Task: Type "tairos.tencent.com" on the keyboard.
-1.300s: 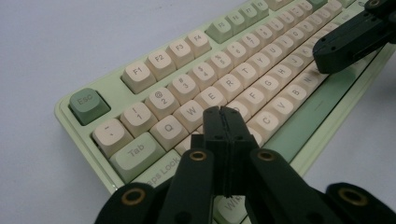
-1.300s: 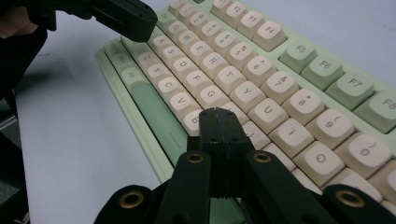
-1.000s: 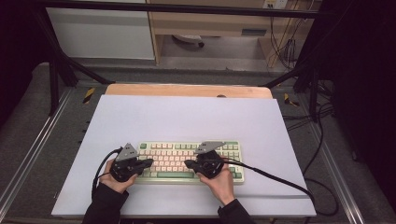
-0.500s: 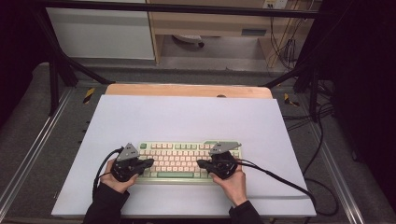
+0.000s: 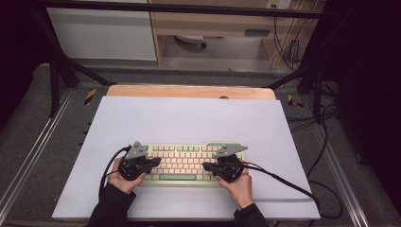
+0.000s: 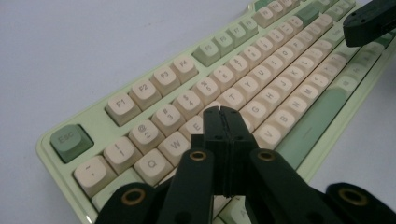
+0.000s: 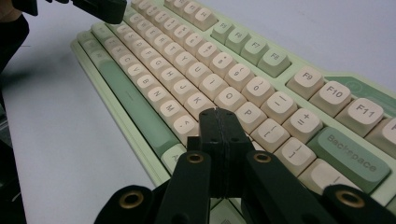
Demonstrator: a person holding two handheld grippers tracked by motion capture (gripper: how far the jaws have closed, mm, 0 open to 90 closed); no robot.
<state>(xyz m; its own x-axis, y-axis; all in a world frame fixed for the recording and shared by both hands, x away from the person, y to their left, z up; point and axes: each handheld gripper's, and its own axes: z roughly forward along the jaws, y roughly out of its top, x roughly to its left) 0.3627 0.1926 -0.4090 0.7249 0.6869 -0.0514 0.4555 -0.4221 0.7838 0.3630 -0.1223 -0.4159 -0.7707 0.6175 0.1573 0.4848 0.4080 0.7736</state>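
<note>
A pale green keyboard (image 5: pixel 185 155) with cream keys lies near the front edge of the white table. My left gripper (image 5: pixel 153 162) hovers over its left end, jaws shut and holding nothing. In the left gripper view the closed tips (image 6: pixel 223 113) sit just above the E and R keys of the keyboard (image 6: pixel 261 70). My right gripper (image 5: pixel 207 166) is over the right part, jaws shut and holding nothing. In the right gripper view its tips (image 7: pixel 217 115) stand above the keys below P on the keyboard (image 7: pixel 154 51). I cannot tell whether either touches a key.
A white sheet (image 5: pixel 189 118) covers the table, with a wooden strip (image 5: pixel 189 91) along its far edge. A black cable (image 5: pixel 288 184) trails right from the right gripper. Metal rails (image 5: pixel 28 156) and dark frame posts flank the table.
The right gripper has slid right along the keyboard. The left gripper has hardly moved.
</note>
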